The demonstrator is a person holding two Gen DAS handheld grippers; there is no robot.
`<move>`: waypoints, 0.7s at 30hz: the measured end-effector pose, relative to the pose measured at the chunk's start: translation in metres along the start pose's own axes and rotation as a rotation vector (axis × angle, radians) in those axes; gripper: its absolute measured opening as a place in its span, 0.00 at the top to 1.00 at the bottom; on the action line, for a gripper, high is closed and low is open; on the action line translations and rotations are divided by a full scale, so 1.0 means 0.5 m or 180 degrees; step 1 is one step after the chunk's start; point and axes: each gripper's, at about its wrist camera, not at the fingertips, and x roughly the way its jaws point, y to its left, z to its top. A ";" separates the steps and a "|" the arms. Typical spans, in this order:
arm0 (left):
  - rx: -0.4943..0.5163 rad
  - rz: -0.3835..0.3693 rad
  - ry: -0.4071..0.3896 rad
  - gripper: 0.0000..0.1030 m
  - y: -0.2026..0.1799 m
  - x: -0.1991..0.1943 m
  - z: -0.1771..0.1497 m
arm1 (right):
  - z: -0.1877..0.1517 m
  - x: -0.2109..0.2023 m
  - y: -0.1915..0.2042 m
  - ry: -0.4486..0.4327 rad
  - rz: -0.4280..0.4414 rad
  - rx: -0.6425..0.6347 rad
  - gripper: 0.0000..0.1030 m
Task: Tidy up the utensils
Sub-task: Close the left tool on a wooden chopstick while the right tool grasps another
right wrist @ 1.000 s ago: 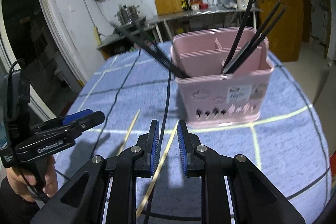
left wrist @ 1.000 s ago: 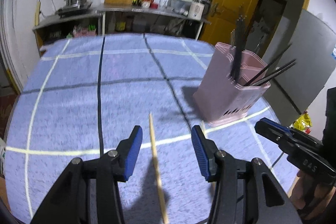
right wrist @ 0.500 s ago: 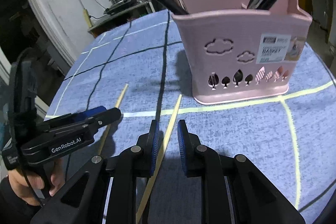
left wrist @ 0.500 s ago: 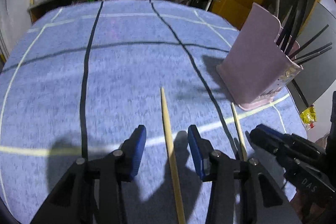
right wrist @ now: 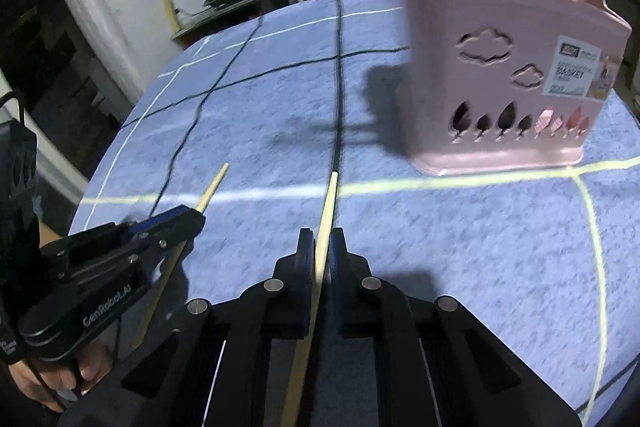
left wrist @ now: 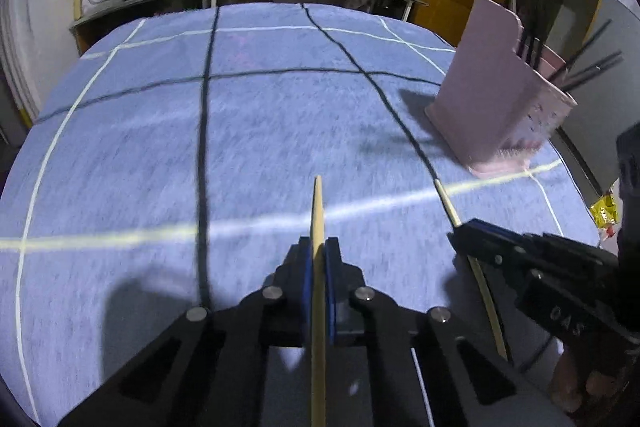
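Left claw [left wrist: 318, 247]: just closed on a bamboo chopstick [left wrist: 317, 211] at lower centre, stick running straight ahead toward mid-frame.
Holder from left view: pink utensil basket [left wrist: 492, 95] stands right of centre, well apart, open blue table [left wrist: 120, 147] between.
Right claw [right wrist: 322, 247]: jaws just narrowed onto a second chopstick [right wrist: 329, 203], long axis pointing up-frame.
Holder from right view: basket [right wrist: 500, 87] upper right, nearer this claw; table edge lies beyond it.

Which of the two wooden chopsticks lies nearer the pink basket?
The chopstick in the right gripper; the left gripper's chopstick lies farther from the basket.
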 end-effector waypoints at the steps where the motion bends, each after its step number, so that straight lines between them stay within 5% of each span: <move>1: -0.0021 0.0017 0.0005 0.94 0.005 -0.013 -0.014 | -0.009 -0.003 0.009 0.0029 0.0033 -0.0034 0.92; 8: 0.0004 -0.0005 0.0128 0.92 0.015 -0.042 -0.040 | -0.012 -0.006 0.022 0.0152 0.0053 -0.0167 0.92; 13: 0.0074 -0.0080 0.0188 0.69 0.006 -0.031 -0.021 | 0.005 0.006 0.027 0.0184 0.0039 -0.0198 0.90; 21: 0.0220 0.0005 0.0156 0.69 -0.003 -0.010 -0.002 | 0.024 0.021 0.032 0.0237 0.0020 -0.0285 0.90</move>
